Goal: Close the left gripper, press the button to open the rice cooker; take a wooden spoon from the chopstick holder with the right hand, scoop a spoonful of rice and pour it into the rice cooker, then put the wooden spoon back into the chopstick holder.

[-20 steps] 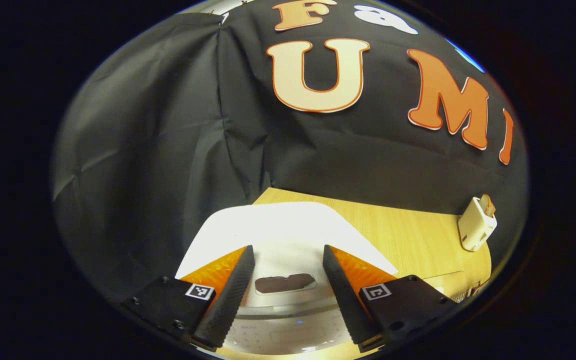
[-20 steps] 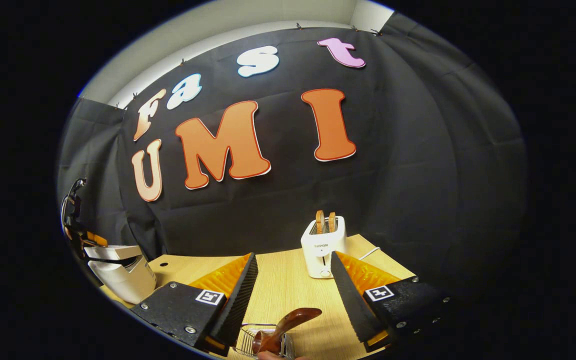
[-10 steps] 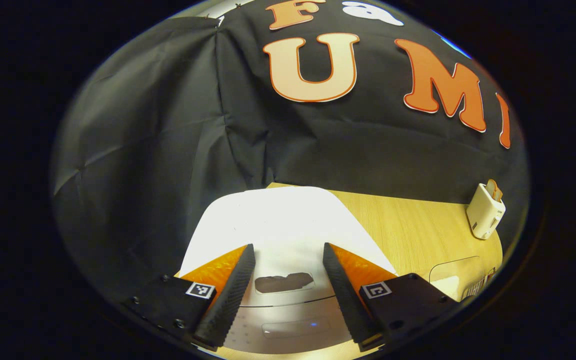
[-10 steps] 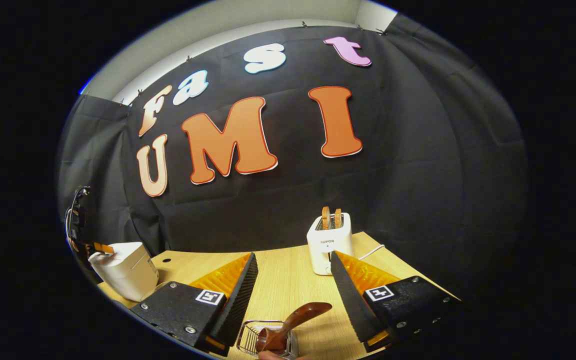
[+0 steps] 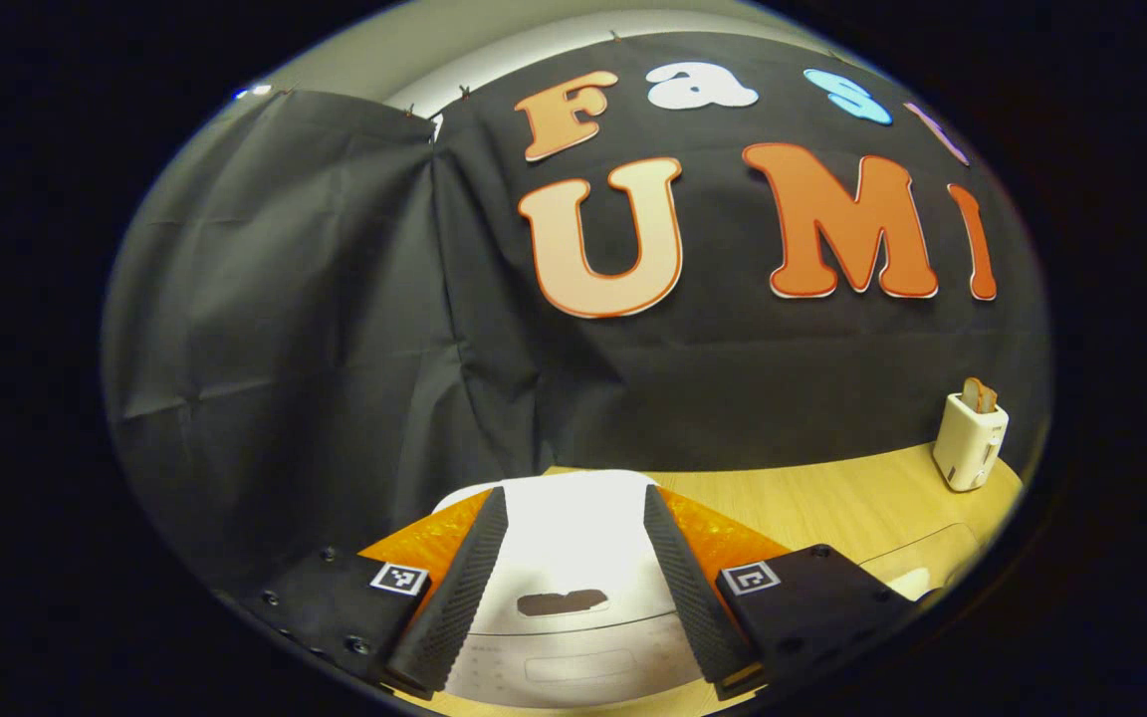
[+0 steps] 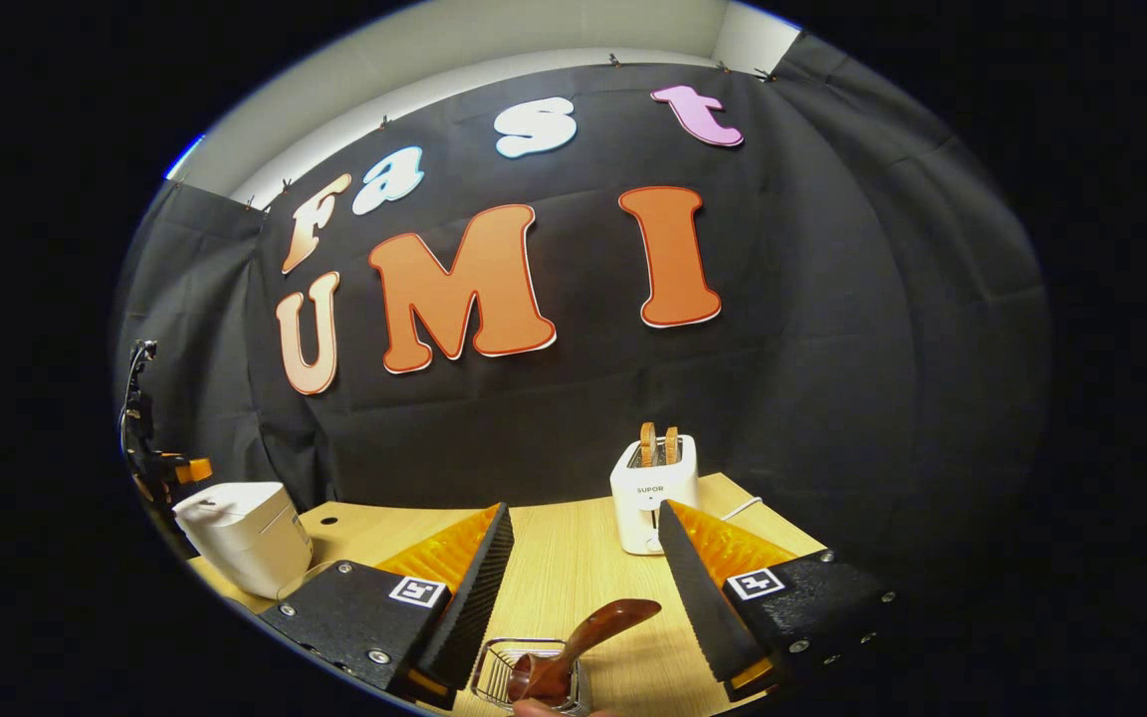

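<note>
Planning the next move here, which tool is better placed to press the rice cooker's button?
Left. The left tool hangs open right above the rice cooker; the right tool is over the wooden spoon.

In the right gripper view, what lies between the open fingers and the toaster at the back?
Low between the right gripper fingers, the wooden spoon stands in its wire chopstick holder; beyond it, bare table up to the toaster.

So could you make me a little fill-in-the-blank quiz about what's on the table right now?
1. The rice cooker's lid is ____.
2. The toaster holds ____ slices of bread.
3. The wooden spoon rests in a ____ holder.
4. The right gripper's fingers are spread ____.

Missing words: closed; two; wire; open
</note>
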`<state>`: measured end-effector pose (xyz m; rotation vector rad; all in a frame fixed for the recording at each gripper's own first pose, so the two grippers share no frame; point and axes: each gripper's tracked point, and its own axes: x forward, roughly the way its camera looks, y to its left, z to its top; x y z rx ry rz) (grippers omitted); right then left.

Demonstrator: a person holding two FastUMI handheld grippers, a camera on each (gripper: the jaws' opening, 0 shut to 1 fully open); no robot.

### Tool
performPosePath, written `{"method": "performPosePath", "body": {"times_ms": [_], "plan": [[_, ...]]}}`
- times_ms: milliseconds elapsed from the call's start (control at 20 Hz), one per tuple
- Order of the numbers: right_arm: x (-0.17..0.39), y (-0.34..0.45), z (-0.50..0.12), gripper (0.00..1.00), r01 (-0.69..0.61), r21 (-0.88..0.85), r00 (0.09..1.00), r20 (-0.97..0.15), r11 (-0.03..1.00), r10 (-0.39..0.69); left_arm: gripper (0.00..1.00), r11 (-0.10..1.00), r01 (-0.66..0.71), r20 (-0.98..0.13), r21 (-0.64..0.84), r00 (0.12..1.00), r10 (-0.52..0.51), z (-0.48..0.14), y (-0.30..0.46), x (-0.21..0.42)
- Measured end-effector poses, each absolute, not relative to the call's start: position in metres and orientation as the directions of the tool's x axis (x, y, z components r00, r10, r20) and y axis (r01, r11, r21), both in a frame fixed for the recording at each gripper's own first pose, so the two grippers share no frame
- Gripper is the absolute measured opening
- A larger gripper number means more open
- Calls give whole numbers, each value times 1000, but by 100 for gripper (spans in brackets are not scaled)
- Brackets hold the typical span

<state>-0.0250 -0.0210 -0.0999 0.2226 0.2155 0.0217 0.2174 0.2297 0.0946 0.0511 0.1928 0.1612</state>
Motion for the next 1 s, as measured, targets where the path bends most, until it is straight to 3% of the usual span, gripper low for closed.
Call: {"method": "performPosePath", "body": {"times_ms": [200, 400, 450, 550, 600, 650, 700, 850, 900, 1000], "plan": [[-29, -19, -90, 87, -5, 197, 984, -173, 980, 39, 90, 992, -90, -132, 84, 986, 101, 98, 194, 214], [-34, -18, -71, 87, -6, 131, 995, -93, 991, 18, 96, 994, -23, -51, 107, 998, 28, 105, 156, 211], [-35, -17, -67, 87, -6, 113, 997, -73, 994, 14, 90, 995, -7, -30, 102, 999, 10, 108, 147, 210], [-38, -18, -63, 87, -5, 91, 999, -43, 996, 9, 91, 994, 16, 18, 106, 1000, -18, 113, 128, 208], [-39, -19, -63, 87, -5, 85, 999, -31, 996, 8, 98, 993, 28, 44, 113, 999, -33, 116, 119, 206], [-38, -19, -64, 87, -4, 83, 1000, -25, 997, 6, 93, 992, 37, 73, 121, 996, -46, 121, 109, 204], [-38, -21, -65, 87, -3, 86, 1000, -22, 996, 5, 99, 991, 47, 92, 122, 994, -58, 121, 100, 202], [-39, -20, -67, 87, -5, 89, 1000, -13, 996, 6, 95, 992, 88, 121, 93, 988, -99, 116, 69, 194], [-37, -17, -66, 87, -13, 87, 1000, -11, 996, 14, 100, 991, 101, 125, 86, 986, -111, 115, 63, 191], [-38, -13, -64, 87, -35, 85, 999, -2, 996, 35, 100, 990, 107, 148, 96, 982, -121, 115, 57, 187]]}}
